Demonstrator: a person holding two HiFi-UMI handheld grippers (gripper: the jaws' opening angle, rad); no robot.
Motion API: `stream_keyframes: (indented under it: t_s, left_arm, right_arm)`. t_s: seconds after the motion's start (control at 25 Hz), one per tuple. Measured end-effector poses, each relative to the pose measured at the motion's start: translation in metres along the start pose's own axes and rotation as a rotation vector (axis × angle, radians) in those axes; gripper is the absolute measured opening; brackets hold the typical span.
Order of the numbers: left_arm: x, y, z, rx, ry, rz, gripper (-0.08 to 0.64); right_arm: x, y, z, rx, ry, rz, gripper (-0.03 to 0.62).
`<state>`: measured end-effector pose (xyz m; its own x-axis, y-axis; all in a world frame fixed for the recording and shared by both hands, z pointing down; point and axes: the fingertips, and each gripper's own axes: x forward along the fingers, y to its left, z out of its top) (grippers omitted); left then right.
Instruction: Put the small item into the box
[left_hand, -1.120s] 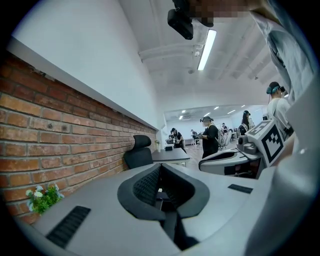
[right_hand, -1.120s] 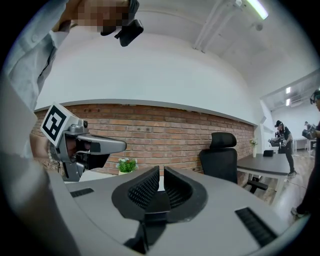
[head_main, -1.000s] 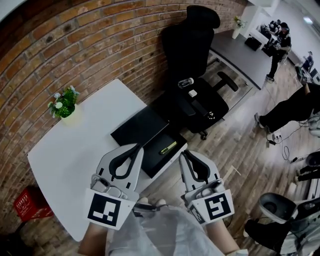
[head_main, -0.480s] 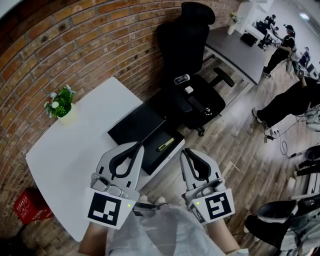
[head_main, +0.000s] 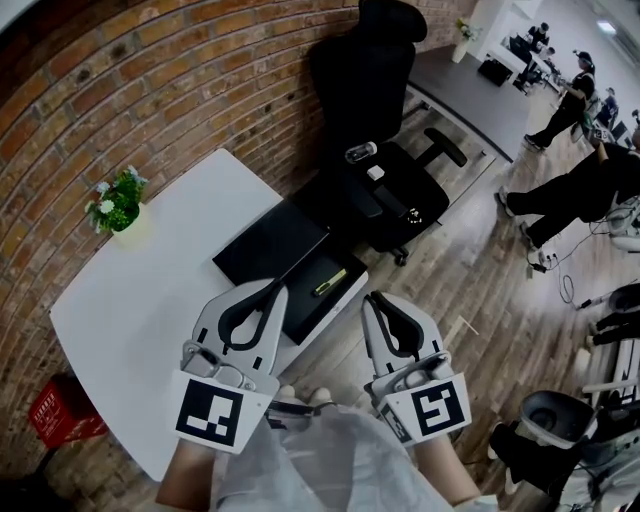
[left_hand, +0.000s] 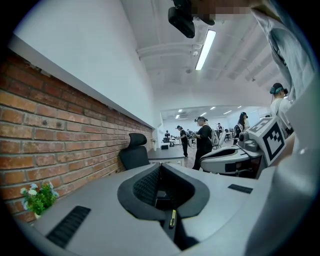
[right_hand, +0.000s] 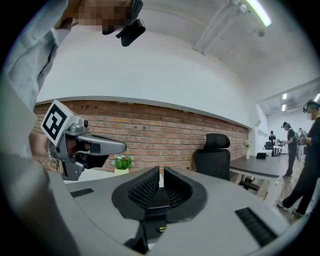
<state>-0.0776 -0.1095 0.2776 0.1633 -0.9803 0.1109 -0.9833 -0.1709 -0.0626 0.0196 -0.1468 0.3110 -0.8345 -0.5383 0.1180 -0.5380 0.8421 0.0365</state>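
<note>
A black box (head_main: 268, 248) lies open on the white table (head_main: 150, 290), near its right edge. A small yellow-green pen-like item (head_main: 328, 282) rests inside the box's tray. My left gripper (head_main: 277, 289) hovers over the table just short of the box, shut and empty. My right gripper (head_main: 373, 297) hangs beside the table's edge over the wooden floor, shut with only a thin slit between its tips and nothing in it. In the left gripper view the item (left_hand: 173, 218) shows below the shut gripper (left_hand: 159, 167). The right gripper (right_hand: 161, 171) points at the brick wall.
A small potted plant (head_main: 117, 203) stands at the table's far left corner. A black office chair (head_main: 375, 120) sits just beyond the box. A red crate (head_main: 55, 415) is on the floor at left. People stand and sit at the far right.
The head view has shifted slightly, so the table and chair sit a little further left. Both grippers keep their places and stay shut.
</note>
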Motion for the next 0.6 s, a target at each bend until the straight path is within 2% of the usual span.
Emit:
stream_keyframes:
  t_s: [0.6]
  left_arm:
    - [0.0012, -0.0008, -0.0062, -0.005, 0.007, -0.007, 0.020]
  right_arm:
    - [-0.0019, 0.0006, -0.0072, 0.001, 0.014, -0.004, 0.057]
